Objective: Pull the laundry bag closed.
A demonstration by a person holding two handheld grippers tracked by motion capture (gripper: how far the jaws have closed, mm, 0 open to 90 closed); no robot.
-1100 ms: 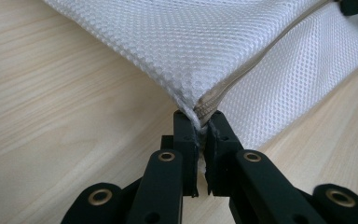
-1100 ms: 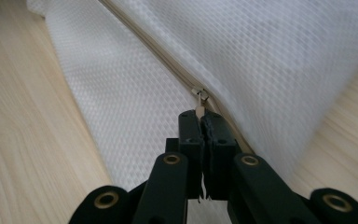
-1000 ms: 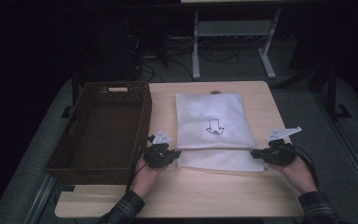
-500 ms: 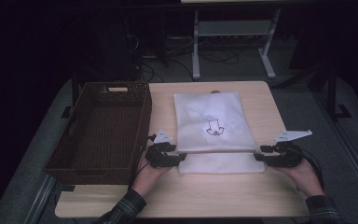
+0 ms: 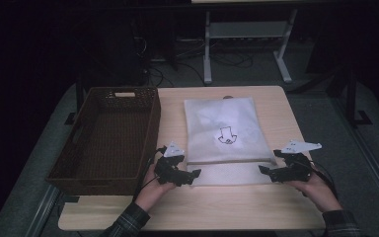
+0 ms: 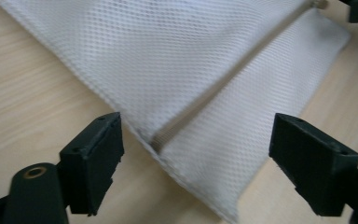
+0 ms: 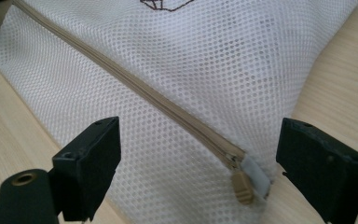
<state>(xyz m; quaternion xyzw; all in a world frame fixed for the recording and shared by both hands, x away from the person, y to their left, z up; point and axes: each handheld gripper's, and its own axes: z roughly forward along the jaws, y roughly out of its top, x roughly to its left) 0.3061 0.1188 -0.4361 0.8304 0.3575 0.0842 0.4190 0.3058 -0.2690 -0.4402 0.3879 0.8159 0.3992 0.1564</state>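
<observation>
A white mesh laundry bag (image 5: pixel 224 133) lies flat on the wooden table (image 5: pixel 271 212), with a dark printed mark on top and a beige zipper (image 7: pixel 168 105) across its near part. My left gripper (image 5: pixel 193 174) is at the bag's near left corner (image 6: pixel 191 158); its jaws have just been opening and stand wide, the mesh lying between them untouched. My right gripper (image 5: pixel 264 170) is at the near right corner, jaws also just opened, with the zipper pull (image 7: pixel 242 186) lying between them, free of the pads.
A dark brown woven basket (image 5: pixel 109 138) stands left of the bag, close beside my left hand. Bare tabletop runs along the near edge and right of the bag. Beyond the far edge are a metal stand (image 5: pixel 246 39) and cables on the floor.
Both grippers have let go of the bag's near corners and opened. The right gripper has drawn slightly away to the right; the bag now lies flat.
</observation>
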